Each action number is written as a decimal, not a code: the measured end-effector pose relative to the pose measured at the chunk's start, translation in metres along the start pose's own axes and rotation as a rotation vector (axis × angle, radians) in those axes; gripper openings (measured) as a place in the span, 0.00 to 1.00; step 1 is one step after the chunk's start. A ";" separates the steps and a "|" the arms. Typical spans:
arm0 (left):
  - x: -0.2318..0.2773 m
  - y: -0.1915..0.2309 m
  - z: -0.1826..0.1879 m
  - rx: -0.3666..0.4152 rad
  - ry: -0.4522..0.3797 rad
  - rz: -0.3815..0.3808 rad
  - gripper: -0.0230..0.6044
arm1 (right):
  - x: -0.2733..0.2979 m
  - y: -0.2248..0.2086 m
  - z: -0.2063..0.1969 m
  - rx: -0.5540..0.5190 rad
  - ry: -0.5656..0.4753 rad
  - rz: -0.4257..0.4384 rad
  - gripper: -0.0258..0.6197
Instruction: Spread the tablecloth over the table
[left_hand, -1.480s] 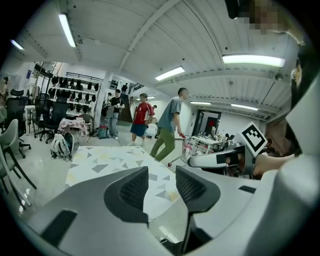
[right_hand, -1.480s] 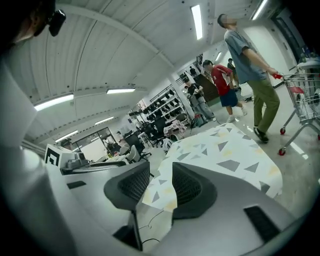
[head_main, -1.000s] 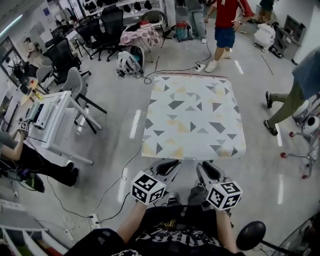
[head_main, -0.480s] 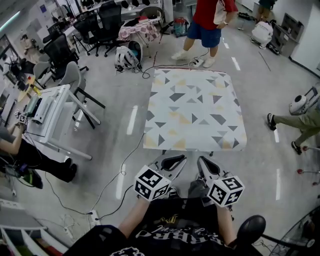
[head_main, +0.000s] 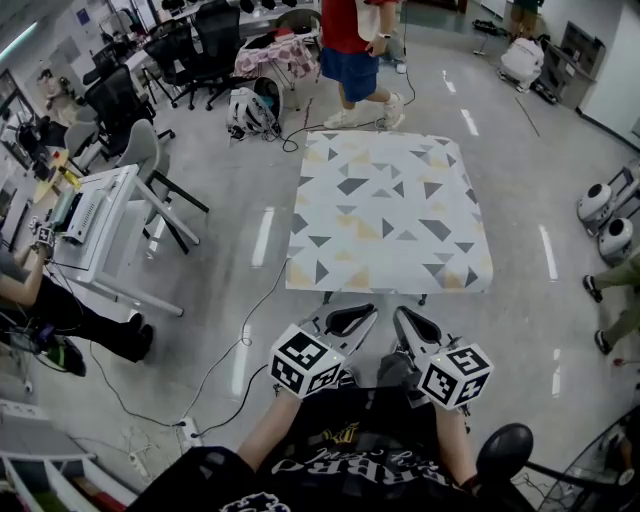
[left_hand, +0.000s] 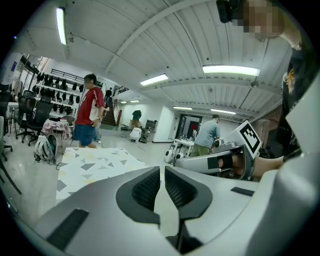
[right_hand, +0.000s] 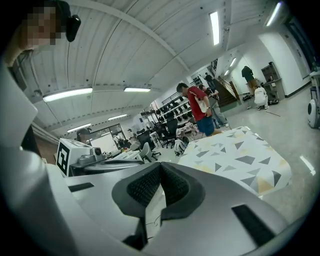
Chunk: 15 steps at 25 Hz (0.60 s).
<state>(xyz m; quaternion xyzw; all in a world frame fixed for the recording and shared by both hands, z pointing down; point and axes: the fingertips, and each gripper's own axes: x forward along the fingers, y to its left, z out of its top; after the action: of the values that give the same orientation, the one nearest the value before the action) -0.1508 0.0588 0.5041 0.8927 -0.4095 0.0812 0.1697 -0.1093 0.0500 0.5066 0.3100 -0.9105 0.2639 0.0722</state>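
Note:
The tablecloth (head_main: 388, 210), white with grey and yellow triangles, lies spread over the table and hangs over its near edge. It also shows in the left gripper view (left_hand: 95, 165) and the right gripper view (right_hand: 240, 155). My left gripper (head_main: 347, 320) and right gripper (head_main: 415, 326) are side by side close to my body, short of the table's near edge and apart from the cloth. The left gripper's jaws (left_hand: 163, 167) are shut to a thin slit with nothing in them. The right gripper's jaws (right_hand: 160, 164) are shut and empty.
A person in a red shirt and blue shorts (head_main: 352, 45) stands at the table's far edge. A white desk (head_main: 100, 215) and office chairs (head_main: 150, 160) stand at the left. A cable (head_main: 250, 320) crosses the floor. A black stool (head_main: 503, 455) is by my right side.
The person in red has walked to the left behind the table. A walker at the right has almost left the view. Both grippers have stayed close to my body.

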 end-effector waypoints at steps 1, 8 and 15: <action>0.000 -0.001 0.001 -0.006 -0.005 -0.004 0.11 | -0.001 0.000 0.000 -0.002 0.001 -0.002 0.06; 0.003 -0.012 0.000 -0.013 -0.015 -0.026 0.11 | -0.009 -0.002 -0.005 -0.013 0.009 -0.007 0.06; 0.006 -0.019 -0.001 0.011 -0.002 -0.034 0.11 | -0.012 -0.002 -0.003 -0.010 0.004 -0.005 0.06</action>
<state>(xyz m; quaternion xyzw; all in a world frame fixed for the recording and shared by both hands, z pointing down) -0.1320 0.0664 0.5022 0.9005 -0.3941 0.0795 0.1659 -0.0990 0.0570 0.5066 0.3113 -0.9109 0.2597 0.0762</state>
